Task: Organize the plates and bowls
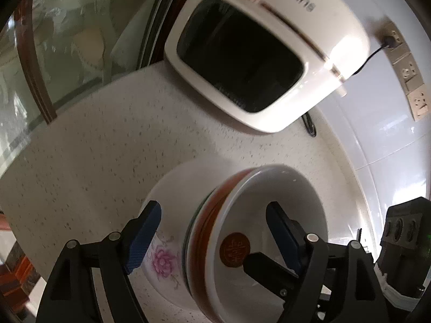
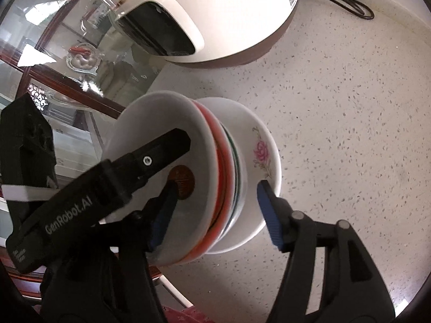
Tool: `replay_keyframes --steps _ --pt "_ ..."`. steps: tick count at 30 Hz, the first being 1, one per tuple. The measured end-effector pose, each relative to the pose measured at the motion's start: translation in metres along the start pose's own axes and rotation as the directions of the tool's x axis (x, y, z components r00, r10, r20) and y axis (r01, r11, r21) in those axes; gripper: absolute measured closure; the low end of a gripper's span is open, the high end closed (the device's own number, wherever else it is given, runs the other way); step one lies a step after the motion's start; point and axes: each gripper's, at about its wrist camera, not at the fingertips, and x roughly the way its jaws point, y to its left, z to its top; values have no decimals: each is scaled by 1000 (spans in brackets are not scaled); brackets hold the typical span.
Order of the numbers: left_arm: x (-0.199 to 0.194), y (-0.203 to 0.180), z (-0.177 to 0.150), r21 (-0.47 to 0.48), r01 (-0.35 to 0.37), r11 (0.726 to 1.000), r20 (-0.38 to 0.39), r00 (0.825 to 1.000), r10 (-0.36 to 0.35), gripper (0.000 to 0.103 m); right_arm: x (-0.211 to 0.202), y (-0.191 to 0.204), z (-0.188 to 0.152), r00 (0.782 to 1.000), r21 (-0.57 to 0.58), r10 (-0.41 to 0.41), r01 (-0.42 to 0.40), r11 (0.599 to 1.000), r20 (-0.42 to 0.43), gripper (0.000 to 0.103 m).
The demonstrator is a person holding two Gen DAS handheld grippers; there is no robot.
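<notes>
Left wrist view: my left gripper (image 1: 212,231) is spreading wide around the stacked bowls (image 1: 242,231), its fingers apart on either side. My right gripper (image 2: 215,207) is likewise gaping around the same stack (image 2: 215,167); whether the pads are touching, I cannot tell. I am seeing the bowls sitting on the speckled counter (image 2: 336,107), near the white appliance (image 1: 258,53).

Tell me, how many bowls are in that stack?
3 at least: white top bowl, red-banded bowl nested beneath, flowered bottom bowl on the counter. More may hide between.
</notes>
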Motion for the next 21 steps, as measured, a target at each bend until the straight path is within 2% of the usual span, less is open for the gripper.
replay_keyframes --steps 3,9,11,12,13,17,21 --pt "-12 -4 2 46 -20 999 57 998 17 18 -6 7 -2 998 -22 -15 17 1000 59 23" --pt "-35 -7 -2 89 -30 996 118 993 19 14 -32 4 -15 989 4 -30 30 1000 147 22" --pt "-47 -9 -8 107 -29 994 148 989 13 9 -44 5 -25 979 0 -42 43 999 200 22" --pt "-55 -9 -13 118 -31 993 166 986 11 4 -51 7 -31 972 -6 -52 54 999 229 21" --pt "-59 -9 -18 126 -34 991 179 984 11 0 -58 10 -39 962 -13 -63 69 998 264 21" --pt "-85 -6 -53 174 -42 984 219 976 3 0 -83 19 -89 918 -34 -130 153 988 375 20" --pt "-104 1 -94 203 -67 977 253 967 13 0 -98 31 -149 851 -87 -195 269 959 487 20"
